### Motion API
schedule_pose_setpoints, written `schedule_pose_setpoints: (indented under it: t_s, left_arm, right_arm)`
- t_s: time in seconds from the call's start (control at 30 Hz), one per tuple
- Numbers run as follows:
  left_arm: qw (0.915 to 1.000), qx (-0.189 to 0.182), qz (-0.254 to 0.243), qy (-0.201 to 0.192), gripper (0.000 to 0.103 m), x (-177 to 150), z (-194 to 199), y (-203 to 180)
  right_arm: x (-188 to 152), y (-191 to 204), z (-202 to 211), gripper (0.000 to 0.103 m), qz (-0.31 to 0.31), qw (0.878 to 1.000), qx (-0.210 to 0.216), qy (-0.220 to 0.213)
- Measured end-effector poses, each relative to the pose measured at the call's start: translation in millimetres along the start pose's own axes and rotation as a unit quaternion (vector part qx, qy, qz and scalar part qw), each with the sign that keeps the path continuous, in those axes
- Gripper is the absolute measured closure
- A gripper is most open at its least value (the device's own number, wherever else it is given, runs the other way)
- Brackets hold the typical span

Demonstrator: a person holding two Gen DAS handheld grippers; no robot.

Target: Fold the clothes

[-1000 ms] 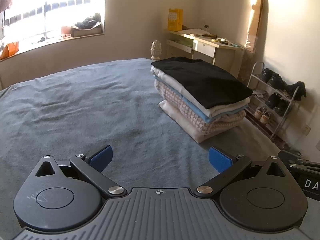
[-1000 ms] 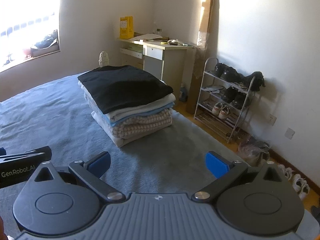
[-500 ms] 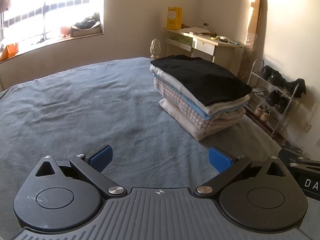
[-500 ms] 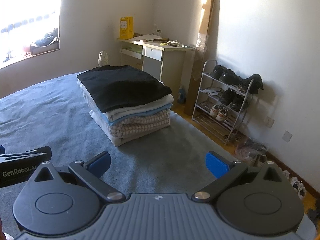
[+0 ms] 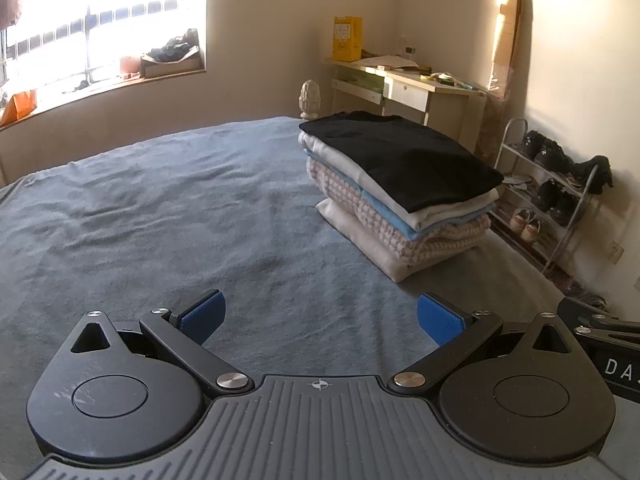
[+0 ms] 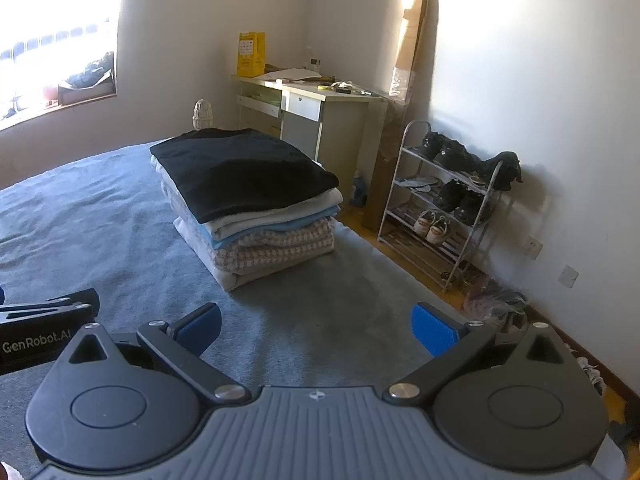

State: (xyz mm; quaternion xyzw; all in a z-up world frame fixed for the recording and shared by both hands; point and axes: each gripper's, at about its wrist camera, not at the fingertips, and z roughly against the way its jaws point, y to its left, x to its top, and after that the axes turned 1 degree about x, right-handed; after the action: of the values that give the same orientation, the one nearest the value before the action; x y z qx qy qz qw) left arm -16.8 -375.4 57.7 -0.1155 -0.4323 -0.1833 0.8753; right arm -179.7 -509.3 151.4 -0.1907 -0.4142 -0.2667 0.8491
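Clothes first: the folded stack [image 5: 400, 192] sits on the bed [image 5: 160, 220] near its right edge, black top [image 6: 240, 168] uppermost, then pale layers, a blue one, a checked knit and a cream piece at the bottom. It lies ahead of both my grippers and well apart from them, with bare blanket in between. From my left gripper [image 5: 320, 318] it's ahead and off to the right; from my right gripper [image 6: 316, 326] it's ahead and a bit left of centre, so I'd say the right one is nearer. The stack's long side runs away from me, angled toward the desk [image 6: 320, 100] in the corner.

Both grippers hover low over the bed, side by side, pointing forward and roughly level. Fingers are spread wide on both, nothing between the blue pads [image 5: 202, 316]. I can't see any unfolded piece anywhere in either view, so my guess is this pile is done and any next piece is out of view. Shoe rack [image 6: 448, 200] stands past the bed's right side.
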Motion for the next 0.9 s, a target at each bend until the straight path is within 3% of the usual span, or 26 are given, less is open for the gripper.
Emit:
schedule_pose_setpoints:
  t_s: [0.4, 0.9]
  left_arm:
    - [0.9999, -0.004, -0.001, 0.011, 0.000, -8.3, -2.6, -12.6]
    - [0.9998, 0.000, -0.010, 0.018, 0.000, -12.7, -4.3, -22.2]
  right_arm:
    - [-2.1, -12.9, -5.0, 0.000, -0.010, 1.000, -0.022, 0.000]
    - [-6.9, -15.7, -8.0, 0.000, -0.013, 1.000, -0.019, 0.010]
